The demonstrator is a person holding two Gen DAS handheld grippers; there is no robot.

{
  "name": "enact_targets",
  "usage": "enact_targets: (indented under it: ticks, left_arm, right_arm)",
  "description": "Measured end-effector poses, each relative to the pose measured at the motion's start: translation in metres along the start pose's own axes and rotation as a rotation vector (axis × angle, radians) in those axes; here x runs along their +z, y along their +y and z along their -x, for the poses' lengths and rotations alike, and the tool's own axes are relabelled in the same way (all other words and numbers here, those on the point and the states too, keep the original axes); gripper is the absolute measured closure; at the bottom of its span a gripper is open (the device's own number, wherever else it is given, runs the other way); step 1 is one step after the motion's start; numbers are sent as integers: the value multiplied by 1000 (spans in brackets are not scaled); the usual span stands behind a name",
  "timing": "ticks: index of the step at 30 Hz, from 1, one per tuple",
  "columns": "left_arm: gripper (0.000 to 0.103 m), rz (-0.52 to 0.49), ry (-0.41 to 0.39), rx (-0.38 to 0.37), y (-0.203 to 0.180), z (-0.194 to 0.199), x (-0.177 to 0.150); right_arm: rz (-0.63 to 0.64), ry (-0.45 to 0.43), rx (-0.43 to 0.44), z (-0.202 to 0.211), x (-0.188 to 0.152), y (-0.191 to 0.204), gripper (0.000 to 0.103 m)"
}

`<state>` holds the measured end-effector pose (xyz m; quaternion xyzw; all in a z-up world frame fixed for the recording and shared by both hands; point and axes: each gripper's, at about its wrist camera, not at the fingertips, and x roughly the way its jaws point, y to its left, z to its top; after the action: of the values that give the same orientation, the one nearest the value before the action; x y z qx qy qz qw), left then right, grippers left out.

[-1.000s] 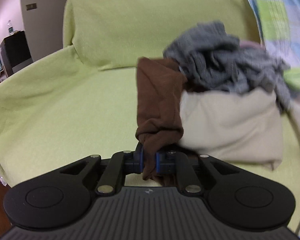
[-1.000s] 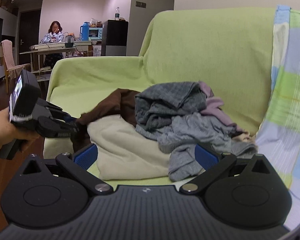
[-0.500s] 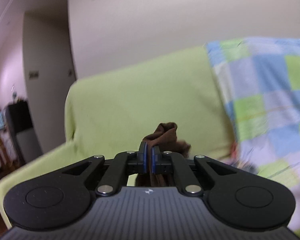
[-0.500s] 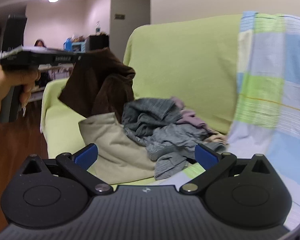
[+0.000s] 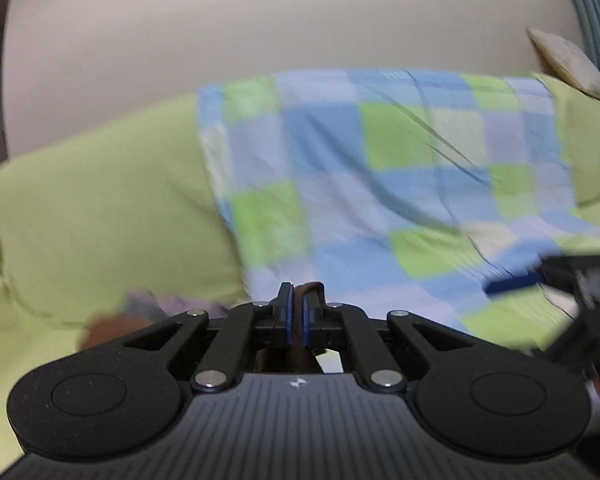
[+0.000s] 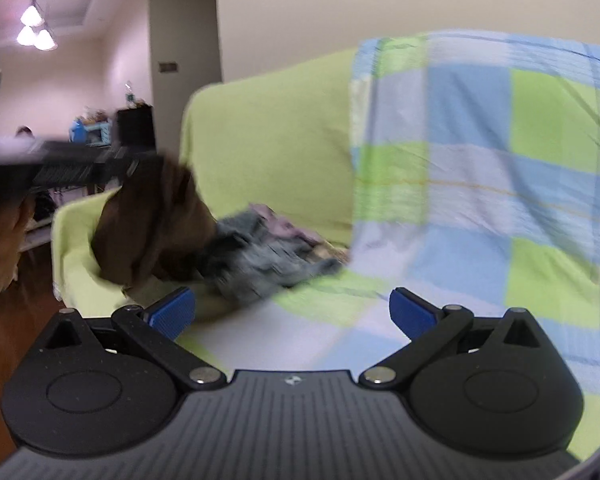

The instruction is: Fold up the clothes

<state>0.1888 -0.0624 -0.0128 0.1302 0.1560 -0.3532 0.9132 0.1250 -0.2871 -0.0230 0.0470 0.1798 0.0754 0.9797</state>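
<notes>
My left gripper (image 5: 297, 312) is shut on a brown garment (image 5: 308, 290), a thin fold pinched between its blue pads. In the right wrist view the brown garment (image 6: 151, 224) hangs in the air from the left gripper (image 6: 127, 168) at the left, above the clothes pile. The pile of grey and lilac clothes (image 6: 263, 252) lies on the green sofa (image 6: 267, 140). My right gripper (image 6: 291, 312) stands open with nothing between its fingers, over the checked blanket (image 6: 480, 200). The right gripper's blue fingertip (image 5: 512, 283) shows blurred at the right of the left wrist view.
The blue and green checked blanket (image 5: 380, 184) covers the sofa's right half and back. A wooden floor (image 6: 15, 320) lies left of the sofa. Far left in the room beyond are a table, a dark cabinet (image 6: 135, 128) and a person (image 6: 23, 134).
My left gripper has lifted the brown garment off the pile and swung right toward the checked blanket. My right gripper has also turned right, staying open.
</notes>
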Motion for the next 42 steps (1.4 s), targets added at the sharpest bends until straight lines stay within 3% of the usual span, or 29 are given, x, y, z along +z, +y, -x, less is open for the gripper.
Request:
enact_targets:
  ticks: [4,9,13,17,18,20,21,22,29,32,37,40,42]
  left_arm:
    - [101,68,-6,4,-1,20,-14]
    - [102,131,-29,13,4,49,-21]
    - [102,142,-58,3,20,67,-17]
    - [102,167,-81,0,36,77,-14]
    - [101,171,-86,7,39,79,-15]
    - [101,177,-92,19,42,80,-18]
    - [101,191,-96,35,44,76,-22]
    - [101,208,-102,39,46,75,-24]
    - [98,283,-232,62,36,81,-13]
    - [74,277,-272,48,23,90,-4]
    - [71,263,-247,28,-9,103,-5]
    - [61,294,-204,2,-22,104,-16]
    - [60,317,-177,-21,-30,103,-25]
  right_arm:
    - [126,60,19,8,-16,-9,1]
    - [362,40,159,-25,-30,22,1]
    - [436,-79,347,-70,-14,59,1]
    - [493,-184,401,-101,-1,91,2]
    - [500,-203,410,-110,2,99,8]
    - [489,-217,432,-124,9,106,39]
    - [476,-211,444,-128,12,106,71]
    - [468,-206,444,-130,16,105,91]
    - [472,-287,322,-96,76,72,97]
    - [454,-351,260,-67,114,51,97]
    - [283,-416,155,11,172,-12,97]
    - [193,-356,79,44,166,-51,97]
    - [152,-285,-13,72,136,-78,97]
